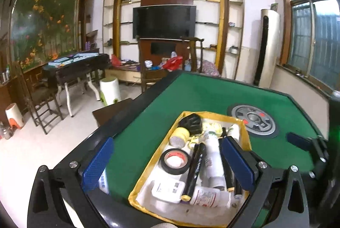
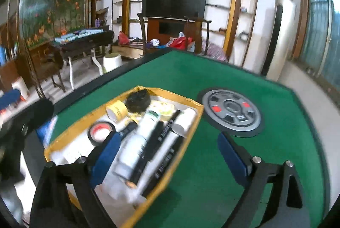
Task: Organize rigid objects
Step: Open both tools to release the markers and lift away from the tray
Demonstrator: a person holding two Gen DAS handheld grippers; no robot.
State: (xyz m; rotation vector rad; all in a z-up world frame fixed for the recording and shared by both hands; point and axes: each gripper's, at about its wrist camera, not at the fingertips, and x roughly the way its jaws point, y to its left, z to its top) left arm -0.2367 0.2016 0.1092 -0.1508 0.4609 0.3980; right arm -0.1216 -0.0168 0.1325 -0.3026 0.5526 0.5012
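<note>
Left wrist view: the left gripper (image 1: 167, 166) is hanging over the tray (image 1: 157, 150) with its jaws spread wide, gripping nothing. The tray, gold-rimmed, is sitting on the green table (image 1: 191, 96) and filling the lower middle. Inside it, a black tape roll (image 1: 175, 161) is lying dead centre, a yellow roll (image 1: 180, 137) at 12 o'clock from it, a black puck-shaped thing (image 1: 191, 123) beyond that. A white bottle (image 1: 212, 155) and a black tube (image 1: 194, 172) are lying lengthwise at 3 o'clock of the tape. The round dial (image 1: 252, 121) is sitting in the table at 2 o'clock from the tray.

Right wrist view, a bit blurry: the right gripper (image 2: 170, 162) is also standing wide open with nothing between its pads, left pad above the tray (image 2: 170, 159), right pad above bare felt. The tray is lying at 9 o'clock of the dial (image 2: 231, 114), with the tape roll (image 2: 101, 130), bottle (image 2: 138, 143) and tube (image 2: 148, 149) packed inside.
</note>
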